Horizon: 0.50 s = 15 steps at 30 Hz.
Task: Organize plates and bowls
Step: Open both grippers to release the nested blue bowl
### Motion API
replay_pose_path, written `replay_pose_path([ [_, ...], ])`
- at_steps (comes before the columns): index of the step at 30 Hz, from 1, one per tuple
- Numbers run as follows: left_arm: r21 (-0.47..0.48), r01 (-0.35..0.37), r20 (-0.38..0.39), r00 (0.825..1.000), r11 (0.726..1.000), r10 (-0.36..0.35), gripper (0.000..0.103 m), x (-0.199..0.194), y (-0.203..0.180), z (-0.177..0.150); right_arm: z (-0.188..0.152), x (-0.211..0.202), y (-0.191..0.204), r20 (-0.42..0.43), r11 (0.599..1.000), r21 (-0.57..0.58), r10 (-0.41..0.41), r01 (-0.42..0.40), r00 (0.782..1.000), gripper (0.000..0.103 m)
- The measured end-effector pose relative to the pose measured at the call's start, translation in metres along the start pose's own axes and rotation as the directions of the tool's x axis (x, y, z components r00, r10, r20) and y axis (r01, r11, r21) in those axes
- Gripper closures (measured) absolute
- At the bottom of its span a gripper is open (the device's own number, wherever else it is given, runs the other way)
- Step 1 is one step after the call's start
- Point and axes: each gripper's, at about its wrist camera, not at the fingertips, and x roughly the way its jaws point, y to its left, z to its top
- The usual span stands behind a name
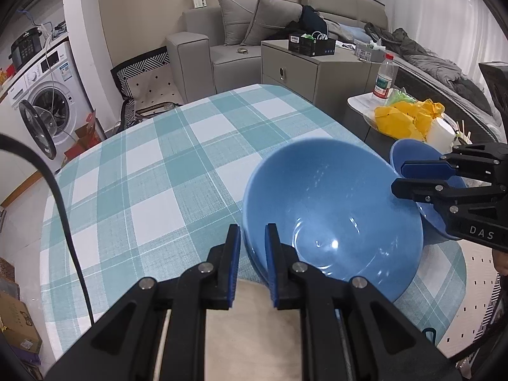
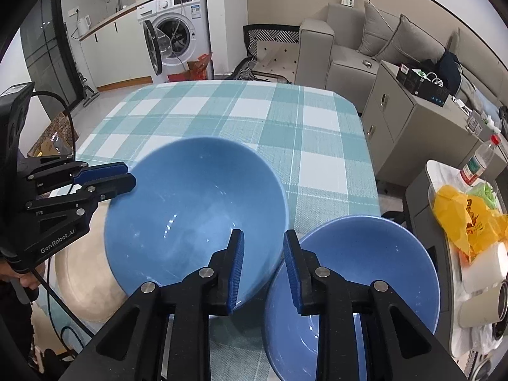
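Observation:
A large blue bowl (image 1: pixel 333 209) is tilted above a beige plate (image 2: pixel 85 282) on the checked table. My left gripper (image 1: pixel 252 263) is shut on this bowl's near rim; it also shows in the right wrist view (image 2: pixel 127 179) at the bowl's (image 2: pixel 193 209) left rim. A second blue bowl (image 2: pixel 352 285) stands to the right; in the left wrist view it (image 1: pixel 412 152) lies behind the first. My right gripper (image 2: pixel 263 270) is open, its jaws between the two bowls, holding nothing; it shows in the left wrist view (image 1: pixel 398 177).
The teal checked tablecloth (image 2: pixel 254 117) covers the table. A side table at the right holds a yellow bag (image 2: pixel 460 219), a water bottle (image 2: pixel 479 158) and a white cup (image 2: pixel 485 266). A grey cabinet (image 2: pixel 409 127), a sofa and a washing machine (image 2: pixel 177 31) stand behind.

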Motion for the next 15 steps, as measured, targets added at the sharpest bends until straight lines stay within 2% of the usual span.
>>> replay_pose_path([
  [1,-0.003,0.003,0.004,1.000,1.000,-0.003,0.088,-0.002,0.001,0.001,0.001,-0.002,0.000,0.005,1.000,-0.001,0.001,-0.001,1.000,0.075],
  [3,-0.009,0.012,0.015,1.000,1.000,-0.012,0.081,-0.006,0.002,0.003,0.002,-0.004,0.000,0.009,1.000,0.001,0.018,-0.018,1.000,0.069],
  [5,-0.011,0.022,0.030,0.999,1.000,-0.022,0.060,-0.011,0.003,0.004,0.002,-0.007,0.000,0.018,0.999,-0.003,0.036,-0.036,0.999,0.056],
  [6,-0.013,0.027,0.036,0.999,1.000,-0.026,0.057,-0.013,0.003,0.005,0.002,-0.009,0.001,0.024,0.999,-0.005,0.039,-0.039,0.999,0.053],
  [8,-0.012,0.033,0.042,0.999,0.999,-0.033,0.055,-0.016,0.003,0.007,0.002,-0.010,0.001,0.030,0.999,-0.001,0.043,-0.043,0.999,0.041],
  [9,-0.010,0.033,0.042,0.999,0.999,-0.033,0.055,-0.017,0.002,0.007,0.003,-0.011,0.001,0.033,0.999,0.005,0.043,-0.044,0.999,0.031],
  [12,-0.017,0.056,0.053,0.997,0.998,-0.055,0.054,-0.019,0.003,0.010,0.004,-0.014,-0.002,0.053,0.999,0.026,0.039,-0.040,0.998,0.023],
  [13,-0.024,0.068,0.053,0.996,0.997,-0.066,0.054,-0.020,0.003,0.011,0.004,-0.015,-0.004,0.053,0.998,0.036,0.040,-0.042,0.998,0.017],
  [15,-0.033,0.091,0.057,0.994,0.995,-0.089,0.050,-0.021,0.004,0.013,0.006,-0.017,-0.008,0.054,0.997,0.057,0.044,-0.047,0.998,0.014],
])
